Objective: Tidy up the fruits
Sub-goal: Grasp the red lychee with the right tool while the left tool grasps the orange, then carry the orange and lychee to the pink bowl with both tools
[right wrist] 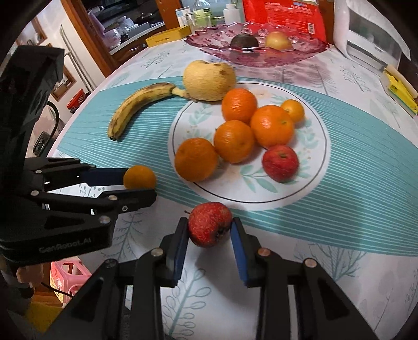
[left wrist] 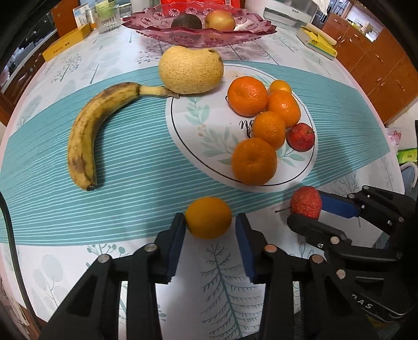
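My left gripper [left wrist: 210,228] is shut on a small orange [left wrist: 208,217], held just above the table near its front; the same orange shows in the right wrist view [right wrist: 139,177]. My right gripper [right wrist: 209,232] is shut on a small red apple [right wrist: 210,224], also seen in the left wrist view [left wrist: 306,202]. A white leaf-print plate [right wrist: 313,146] holds several oranges [right wrist: 233,141] and a red apple [right wrist: 280,162]. A spotted banana [left wrist: 91,130] and a yellow melon [left wrist: 190,70] lie left of and behind the plate.
A pink glass bowl [left wrist: 162,32] at the back holds an avocado [left wrist: 186,21] and an apple [left wrist: 219,19]. A drinking glass [left wrist: 108,18], a yellow box [left wrist: 65,43] and a yellow-green pack [left wrist: 317,39] stand along the far edge.
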A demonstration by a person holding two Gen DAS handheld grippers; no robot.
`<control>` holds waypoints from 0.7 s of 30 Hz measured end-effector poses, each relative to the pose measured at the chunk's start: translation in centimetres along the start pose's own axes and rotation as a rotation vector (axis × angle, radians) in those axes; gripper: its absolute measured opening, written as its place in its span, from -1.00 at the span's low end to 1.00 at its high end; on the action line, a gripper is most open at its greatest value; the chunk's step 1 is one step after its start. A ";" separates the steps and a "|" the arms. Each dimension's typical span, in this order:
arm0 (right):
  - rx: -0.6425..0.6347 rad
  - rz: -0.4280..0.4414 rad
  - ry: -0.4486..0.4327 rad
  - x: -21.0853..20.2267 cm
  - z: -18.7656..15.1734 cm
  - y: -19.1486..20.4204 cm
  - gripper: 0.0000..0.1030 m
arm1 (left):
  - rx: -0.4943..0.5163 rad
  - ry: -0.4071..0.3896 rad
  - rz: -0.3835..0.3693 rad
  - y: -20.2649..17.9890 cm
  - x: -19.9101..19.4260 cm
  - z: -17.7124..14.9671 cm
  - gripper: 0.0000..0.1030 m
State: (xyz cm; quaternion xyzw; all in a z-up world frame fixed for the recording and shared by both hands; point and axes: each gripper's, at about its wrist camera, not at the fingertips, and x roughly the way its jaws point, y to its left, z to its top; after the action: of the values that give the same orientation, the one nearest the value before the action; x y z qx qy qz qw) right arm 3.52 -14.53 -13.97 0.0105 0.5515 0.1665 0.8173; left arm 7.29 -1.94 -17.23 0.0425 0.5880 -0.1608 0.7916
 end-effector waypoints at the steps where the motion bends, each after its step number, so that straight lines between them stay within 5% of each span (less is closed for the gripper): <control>1: 0.003 0.000 0.000 0.0 0.0 -0.1 -0.36 | -0.001 -0.001 0.002 -0.1 0.0 0.1 -0.32; 21: -0.012 0.001 -0.039 -1.9 0.9 -0.1 -0.36 | -0.007 -0.012 0.027 0.1 -1.1 0.6 -0.35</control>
State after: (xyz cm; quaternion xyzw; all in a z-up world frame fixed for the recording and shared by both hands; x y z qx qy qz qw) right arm 3.70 -14.97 -11.91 0.0092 0.5343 0.1700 0.8280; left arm 7.59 -1.77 -15.98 0.0469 0.5831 -0.1484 0.7974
